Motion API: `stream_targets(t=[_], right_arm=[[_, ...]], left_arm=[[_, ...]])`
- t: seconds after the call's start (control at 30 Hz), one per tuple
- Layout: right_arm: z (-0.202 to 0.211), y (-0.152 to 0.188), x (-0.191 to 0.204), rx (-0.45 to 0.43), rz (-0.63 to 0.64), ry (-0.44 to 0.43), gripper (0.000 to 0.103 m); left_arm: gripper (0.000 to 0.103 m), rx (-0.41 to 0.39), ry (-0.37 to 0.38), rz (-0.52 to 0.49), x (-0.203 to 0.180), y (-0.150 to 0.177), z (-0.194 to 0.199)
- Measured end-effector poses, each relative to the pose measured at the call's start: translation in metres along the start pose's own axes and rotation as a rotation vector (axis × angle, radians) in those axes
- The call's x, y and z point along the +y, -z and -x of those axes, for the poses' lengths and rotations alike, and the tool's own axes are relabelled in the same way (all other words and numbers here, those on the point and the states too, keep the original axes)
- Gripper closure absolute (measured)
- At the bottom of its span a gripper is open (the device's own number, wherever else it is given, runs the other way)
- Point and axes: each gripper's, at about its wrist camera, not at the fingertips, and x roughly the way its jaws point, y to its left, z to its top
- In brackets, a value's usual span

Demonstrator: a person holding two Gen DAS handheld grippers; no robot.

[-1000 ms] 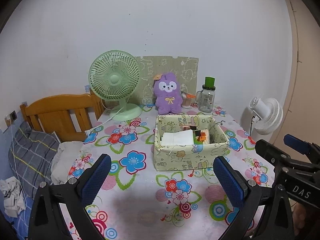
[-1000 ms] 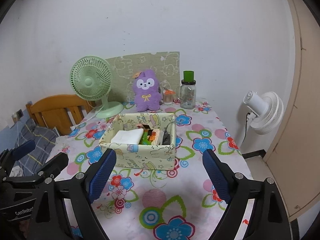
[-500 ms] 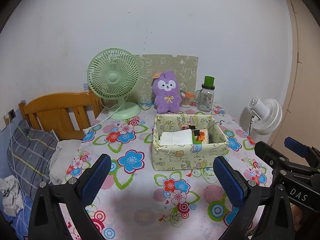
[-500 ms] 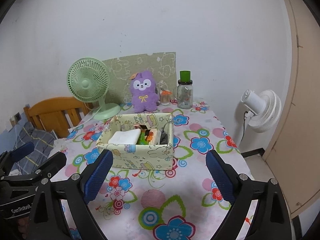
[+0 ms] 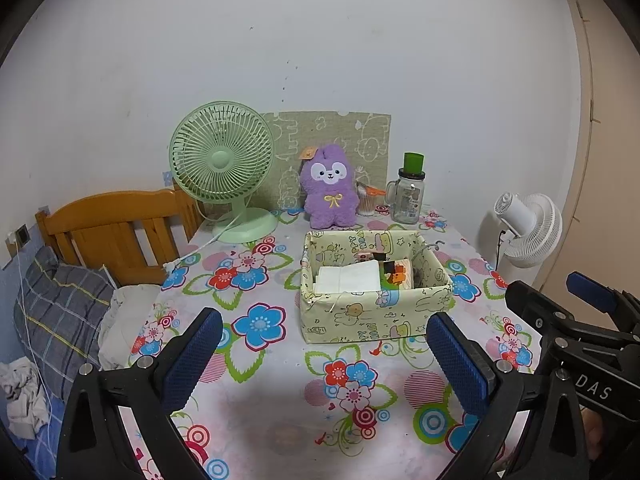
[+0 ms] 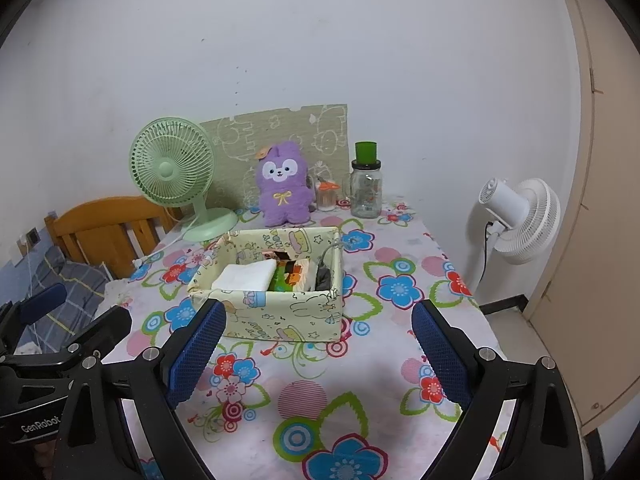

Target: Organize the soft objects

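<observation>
Two hand-held grippers, left and right, both spread wide and empty, ease back from the flower-patterned worktop; folded white cloth sits inside the pale-yellow cartoon-print fabric box, suggesting the tidying is nearly done

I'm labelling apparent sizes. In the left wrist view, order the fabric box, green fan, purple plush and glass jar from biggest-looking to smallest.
1. Fabric box, though it sits nearest the camera, which inflates it.
2. Green fan.
3. Purple plush.
4. Glass jar.
</observation>
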Motion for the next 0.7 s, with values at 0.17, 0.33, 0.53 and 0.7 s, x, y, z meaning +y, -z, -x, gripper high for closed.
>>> stream_targets(t=[0.17,0.33,0.53,0.7], right_arm=[[0.0004,-0.0001,0.0002,-0.002,0.003,0.003,0.007],[0.0019,-0.0001,0.0013,-0.002,0.006,0.007,0.007],[0.0022,-0.0011,0.0015,-0.002,0.006,0.006,0.007],[0.0023,-0.0011,0.0021,-0.002,0.007,0.008,0.007]], left_arm=[[0.0,-0.002,0.0,0.0,0.0001,-0.0002,0.001],[0.0,-0.001,0.0,0.002,0.0007,-0.0009,0.0012],[0.0,0.0,0.002,0.002,0.0009,-0.0006,0.001],[0.0,0.002,0.003,0.004,0.001,-0.002,0.0015]])
